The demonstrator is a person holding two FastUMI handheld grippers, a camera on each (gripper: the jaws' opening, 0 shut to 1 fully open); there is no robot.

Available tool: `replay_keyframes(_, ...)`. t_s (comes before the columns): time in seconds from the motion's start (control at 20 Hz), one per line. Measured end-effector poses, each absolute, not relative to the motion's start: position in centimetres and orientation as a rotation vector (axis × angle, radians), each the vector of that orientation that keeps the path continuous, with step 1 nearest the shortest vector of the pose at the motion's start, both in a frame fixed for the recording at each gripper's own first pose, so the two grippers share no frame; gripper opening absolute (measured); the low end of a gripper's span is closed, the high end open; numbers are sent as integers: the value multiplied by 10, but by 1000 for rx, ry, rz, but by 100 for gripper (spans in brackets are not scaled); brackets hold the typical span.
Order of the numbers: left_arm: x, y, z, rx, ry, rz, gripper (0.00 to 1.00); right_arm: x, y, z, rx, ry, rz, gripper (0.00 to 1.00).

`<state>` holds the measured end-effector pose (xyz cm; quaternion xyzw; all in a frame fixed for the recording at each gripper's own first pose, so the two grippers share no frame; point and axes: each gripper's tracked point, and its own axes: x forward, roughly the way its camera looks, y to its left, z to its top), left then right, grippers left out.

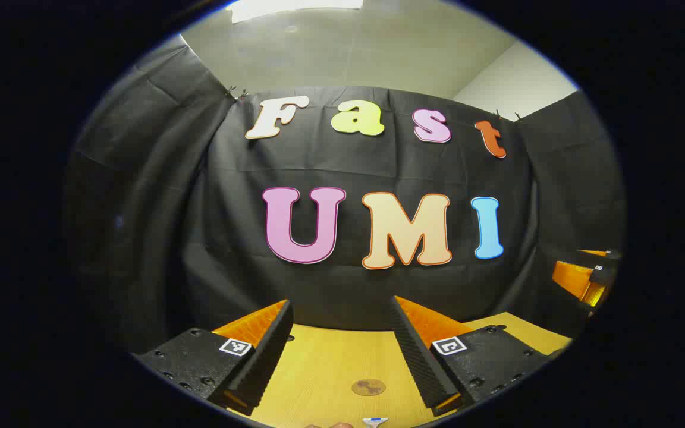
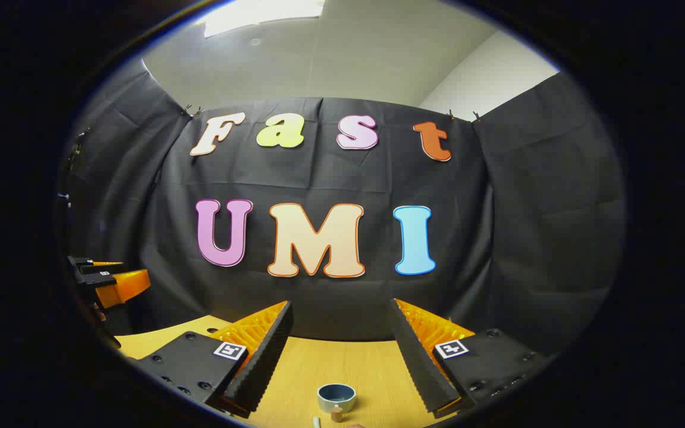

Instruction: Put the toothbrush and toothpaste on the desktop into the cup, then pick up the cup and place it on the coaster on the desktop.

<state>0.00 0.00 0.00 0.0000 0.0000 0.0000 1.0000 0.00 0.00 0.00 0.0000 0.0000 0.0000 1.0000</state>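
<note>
Table (image 2: 342, 362) far edge meets booth wall; bare wood btwn claws. Left claw (image 1: 342, 356) and right claw (image 2: 339, 356) level, both released. Cup (image 2: 336, 397) ahead of right; coaster (image 1: 368, 387), prob., ahead of left.

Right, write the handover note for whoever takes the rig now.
Left tool: open, holding nothing, above the desktop.
Right tool: open, holding nothing.
Coaster: lies flat on the desktop below the left tool.
Cup: stands on the desktop below the right tool; nothing sticks out of it.
Small items lie at the near edge beside the cup, too cut off to identify.
Done: nothing visible yet.
Left: load the toothbrush and toothpaste, then set the cup on the coaster.
</note>
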Motion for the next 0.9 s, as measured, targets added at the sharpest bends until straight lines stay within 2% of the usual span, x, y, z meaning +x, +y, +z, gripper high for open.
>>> replay_keyframes(0.7,1,-6,4,23,-29,-15,94,3,6,-22,-22,44,47,96)
replay_keyframes(0.9,1,-6,5,29,-28,-8,94,1,15,-30,-44,66,91,99)
